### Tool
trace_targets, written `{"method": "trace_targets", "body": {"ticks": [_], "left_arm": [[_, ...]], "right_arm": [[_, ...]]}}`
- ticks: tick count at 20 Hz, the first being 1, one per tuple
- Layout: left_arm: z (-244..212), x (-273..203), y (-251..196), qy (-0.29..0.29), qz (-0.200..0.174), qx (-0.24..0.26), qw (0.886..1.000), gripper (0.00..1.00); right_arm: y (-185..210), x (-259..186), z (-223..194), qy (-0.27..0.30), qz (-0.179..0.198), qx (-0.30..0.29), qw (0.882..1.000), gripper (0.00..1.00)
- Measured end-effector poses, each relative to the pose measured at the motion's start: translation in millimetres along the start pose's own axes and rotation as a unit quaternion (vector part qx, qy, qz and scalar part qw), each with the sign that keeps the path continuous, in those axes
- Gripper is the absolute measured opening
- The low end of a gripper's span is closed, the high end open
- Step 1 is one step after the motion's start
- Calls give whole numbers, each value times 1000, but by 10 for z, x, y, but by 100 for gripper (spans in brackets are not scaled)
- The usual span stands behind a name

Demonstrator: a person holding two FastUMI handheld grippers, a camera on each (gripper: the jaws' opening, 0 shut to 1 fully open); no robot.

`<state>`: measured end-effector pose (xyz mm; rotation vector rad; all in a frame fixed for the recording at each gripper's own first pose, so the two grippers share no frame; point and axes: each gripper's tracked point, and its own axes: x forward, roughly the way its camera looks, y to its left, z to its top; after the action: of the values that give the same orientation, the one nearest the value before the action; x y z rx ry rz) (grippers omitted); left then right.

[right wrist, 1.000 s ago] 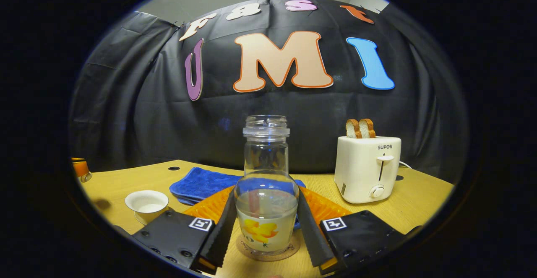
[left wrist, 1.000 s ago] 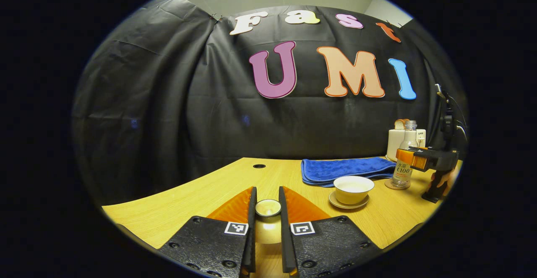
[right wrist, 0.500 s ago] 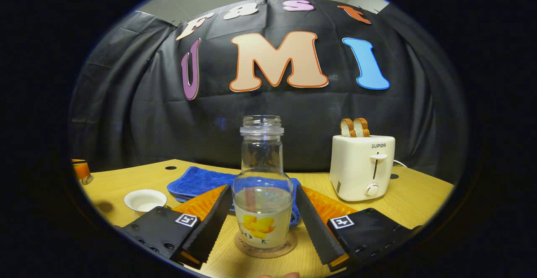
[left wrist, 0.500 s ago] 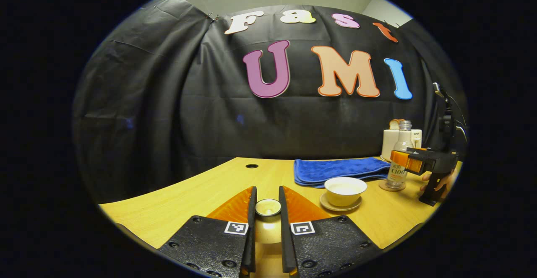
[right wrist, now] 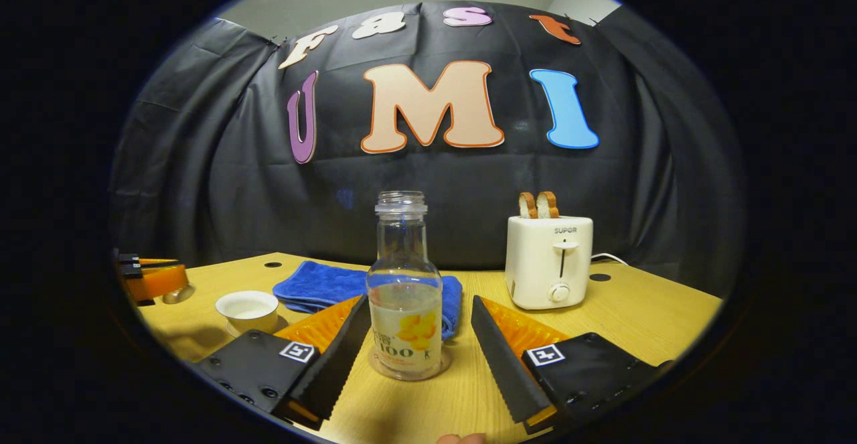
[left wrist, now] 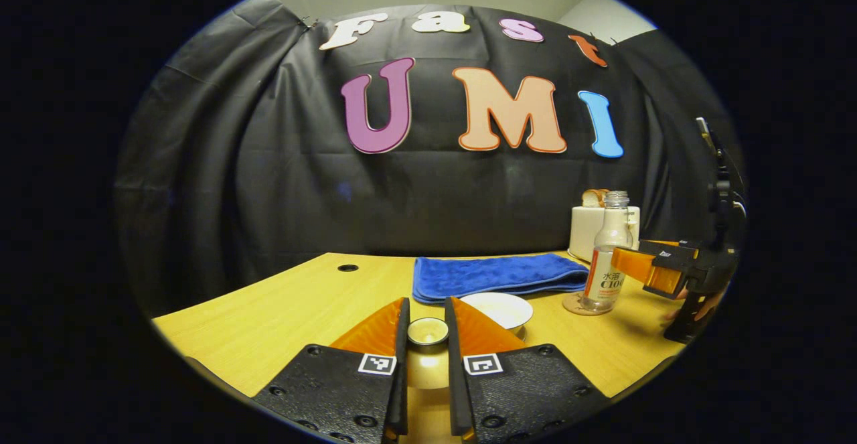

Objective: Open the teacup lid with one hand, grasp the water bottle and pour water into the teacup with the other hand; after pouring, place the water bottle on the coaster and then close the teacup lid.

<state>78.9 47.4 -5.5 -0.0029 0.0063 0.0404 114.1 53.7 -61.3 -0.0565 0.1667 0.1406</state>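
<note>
Your left claw (left wrist: pixel 426 363) holds the teacup lid (left wrist: pixel 428 331) by its knob, both fingers pressed on it, low over the near part of the table (left wrist: pixel 281 313). The open teacup (left wrist: pixel 499 309) stands on its saucer just beyond the lid and slightly to the right in the left gripper view, so the closing move runs forward and a little rightward, then down. The cup's mouth faces up, and the lid must come down level onto the rim. The left claw is the nearer one, and it already carries the lid.

Your right claw (right wrist: pixel 420 357) is spread wide, its fingers clear of the water bottle (right wrist: pixel 405 297) on either side. The bottle stands upright, uncapped and partly filled, on the round coaster (right wrist: pixel 408 369), between the claw and the blue cloth (right wrist: pixel 315 286). A toaster (right wrist: pixel 549 260) stands farther right. Pouring and bottle placement appear complete; closing the teacup is what remains.

From the right gripper view, the teacup (right wrist: pixel 248 309) lies well to the left.
</note>
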Motion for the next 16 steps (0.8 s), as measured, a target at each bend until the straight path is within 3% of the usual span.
{"method": "trace_targets", "body": {"ticks": [5, 16], "left_arm": [[0, 226, -246, -1, -30, 2, 1000, 22], [5, 567, -485, -2, -50, 19, 999, 22]], "right_arm": [[-225, -347, 21, -2, -11, -1, 1000, 97], [-453, -810, 25, -4, -4, 0, 1000, 97]]}}
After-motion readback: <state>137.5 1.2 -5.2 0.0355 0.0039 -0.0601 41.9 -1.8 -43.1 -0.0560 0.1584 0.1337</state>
